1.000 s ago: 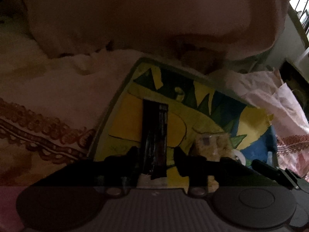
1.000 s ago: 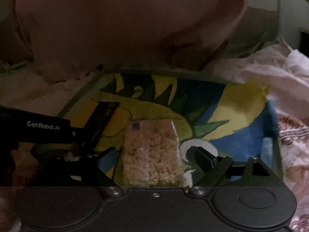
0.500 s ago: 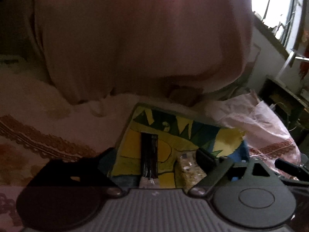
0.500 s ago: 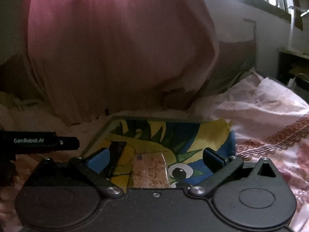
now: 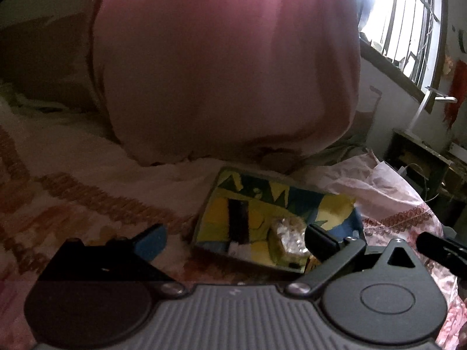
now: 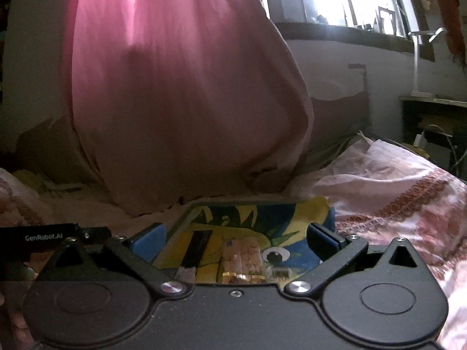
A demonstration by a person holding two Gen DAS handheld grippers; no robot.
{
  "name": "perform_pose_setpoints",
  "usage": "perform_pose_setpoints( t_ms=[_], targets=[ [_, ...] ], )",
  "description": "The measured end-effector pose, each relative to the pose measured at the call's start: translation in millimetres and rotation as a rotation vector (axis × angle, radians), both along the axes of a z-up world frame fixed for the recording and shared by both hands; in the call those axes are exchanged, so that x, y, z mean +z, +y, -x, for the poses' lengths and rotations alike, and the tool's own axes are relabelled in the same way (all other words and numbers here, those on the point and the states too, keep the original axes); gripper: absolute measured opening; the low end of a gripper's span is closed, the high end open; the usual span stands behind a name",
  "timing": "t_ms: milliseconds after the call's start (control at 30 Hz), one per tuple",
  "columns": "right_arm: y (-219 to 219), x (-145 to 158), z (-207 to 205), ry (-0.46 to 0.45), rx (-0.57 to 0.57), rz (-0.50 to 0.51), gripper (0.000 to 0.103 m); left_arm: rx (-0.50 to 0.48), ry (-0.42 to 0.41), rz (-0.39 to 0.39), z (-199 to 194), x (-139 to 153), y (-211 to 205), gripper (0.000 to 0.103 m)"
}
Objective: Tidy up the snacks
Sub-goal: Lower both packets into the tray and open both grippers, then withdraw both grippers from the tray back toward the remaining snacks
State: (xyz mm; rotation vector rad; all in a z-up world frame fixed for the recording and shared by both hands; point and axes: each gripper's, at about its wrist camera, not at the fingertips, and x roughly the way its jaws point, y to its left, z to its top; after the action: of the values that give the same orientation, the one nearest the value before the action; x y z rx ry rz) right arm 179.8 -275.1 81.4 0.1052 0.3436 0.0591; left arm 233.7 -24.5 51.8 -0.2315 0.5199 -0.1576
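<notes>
In the left wrist view the left gripper [image 5: 233, 237] fills the lower frame, jaws still spreading and nothing between them. The right gripper [image 6: 235, 237] stands wide too – empty. Just past the fingertips, low centre, lies a bright tray [image 6: 294, 213] (cartoon print, yellow and blue) on patterned bedding [image 6: 388, 192]. On it a dark snack bar [image 6: 197, 246] lies left of a clear bag of pale puffed snacks [image 6: 242, 255] – near each other, perhaps not touching. Behind hangs pink cloth [image 6: 175, 87], and a barred window [image 5: 408, 17] glares upper right.
</notes>
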Motion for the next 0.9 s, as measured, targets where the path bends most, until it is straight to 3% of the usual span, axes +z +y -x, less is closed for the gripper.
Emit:
perform_pose_setpoints(
  t_ms=[367,767,900],
  targets=[
    [14.4,-22.4,77.1,-0.036,-0.021,0.074,0.102,0.022,-0.034,-0.084,78.6,-18.9,18.2,0.103],
    [43.6,-50.8,129.1,0.027,-0.001,0.089,0.102,0.022,0.005,-0.155,137.5,-34.8,25.3,0.103],
    [48.3,-58.2,140.2,0.062,-0.01,0.093,0.102,0.034,0.056,-0.17,148.0,-42.9,29.3,0.103]
  ],
)
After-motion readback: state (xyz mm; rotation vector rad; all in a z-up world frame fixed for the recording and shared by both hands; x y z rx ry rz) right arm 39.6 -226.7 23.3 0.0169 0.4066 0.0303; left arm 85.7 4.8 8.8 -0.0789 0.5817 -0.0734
